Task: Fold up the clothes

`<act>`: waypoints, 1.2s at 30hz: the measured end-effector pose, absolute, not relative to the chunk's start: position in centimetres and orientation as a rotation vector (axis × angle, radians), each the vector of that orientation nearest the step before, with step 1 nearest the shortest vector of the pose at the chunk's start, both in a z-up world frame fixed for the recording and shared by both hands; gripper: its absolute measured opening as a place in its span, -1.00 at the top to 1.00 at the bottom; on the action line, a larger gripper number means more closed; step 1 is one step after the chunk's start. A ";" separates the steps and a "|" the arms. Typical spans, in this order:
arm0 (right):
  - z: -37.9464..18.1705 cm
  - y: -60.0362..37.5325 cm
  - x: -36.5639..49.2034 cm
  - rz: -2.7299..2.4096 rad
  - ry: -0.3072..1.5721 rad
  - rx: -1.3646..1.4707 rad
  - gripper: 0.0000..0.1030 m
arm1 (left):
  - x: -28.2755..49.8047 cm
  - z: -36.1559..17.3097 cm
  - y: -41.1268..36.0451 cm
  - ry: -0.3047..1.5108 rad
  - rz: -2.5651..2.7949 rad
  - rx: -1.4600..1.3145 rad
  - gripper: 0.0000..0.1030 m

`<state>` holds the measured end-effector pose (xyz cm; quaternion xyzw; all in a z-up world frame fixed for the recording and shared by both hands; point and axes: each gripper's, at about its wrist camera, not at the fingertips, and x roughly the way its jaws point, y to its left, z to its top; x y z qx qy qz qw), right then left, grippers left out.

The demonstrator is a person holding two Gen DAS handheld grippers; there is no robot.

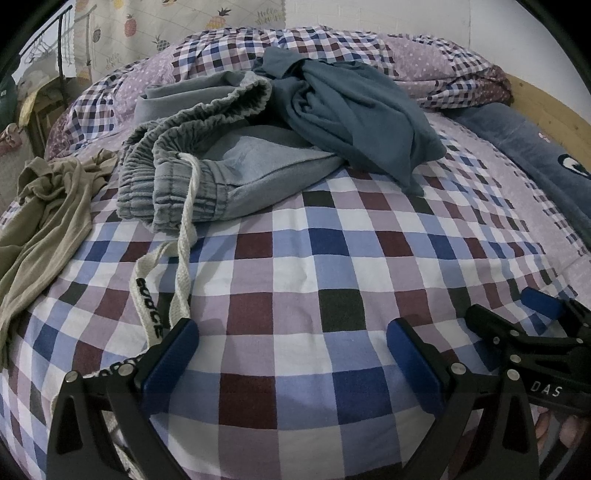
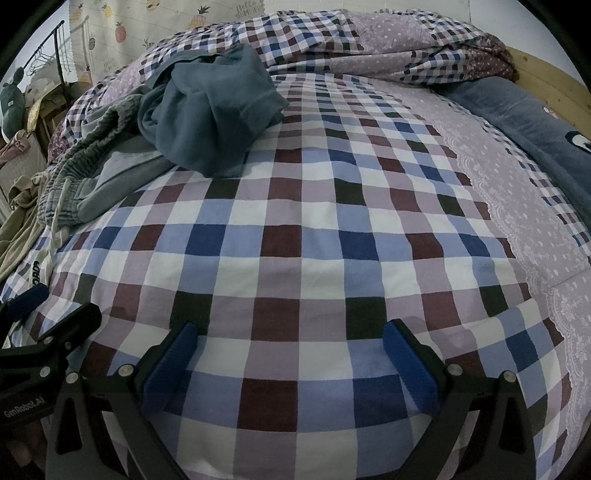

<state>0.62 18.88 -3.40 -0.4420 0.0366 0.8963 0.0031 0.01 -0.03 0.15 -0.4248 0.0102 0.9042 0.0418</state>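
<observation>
Grey-blue sweatpants (image 1: 221, 166) with an elastic waistband lie crumpled on the checked bed cover (image 1: 295, 258). Their white drawstring (image 1: 147, 295) trails toward me and passes by my left finger. A teal shirt (image 1: 351, 107) is heaped over the pants' far side. At the left edge lies an olive garment (image 1: 48, 214). My left gripper (image 1: 291, 332) stands open over bare cover, holding nothing. In the right wrist view my right gripper (image 2: 291, 330) is open too, with the teal shirt (image 2: 210, 107) and sweatpants (image 2: 96, 173) far off to its upper left.
A bunched checked duvet (image 1: 332, 44) fills the back of the bed. A dark blue blanket (image 1: 535, 147) and a wooden bed frame (image 1: 546, 103) run along the right. A pineapple-print curtain (image 1: 129, 26) and a metal rack (image 1: 59, 44) stand at the back left.
</observation>
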 end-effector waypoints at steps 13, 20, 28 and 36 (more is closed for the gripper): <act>-3.4 19.4 0.6 2.823 0.134 -1.367 -1.00 | 1.2 1.6 -2.1 -0.090 2.737 -1.225 -0.95; -3.1 19.0 0.5 2.814 0.109 -1.364 -1.00 | 1.1 1.9 -2.4 -0.131 2.678 -1.227 -0.95; -2.9 18.9 0.8 2.816 0.089 -1.343 -1.00 | 0.9 2.0 -2.5 -0.120 2.630 -1.258 -0.96; -1.8 17.3 2.4 2.826 -0.032 -1.244 -1.00 | 0.5 2.5 -4.0 -0.273 2.547 -1.266 -0.99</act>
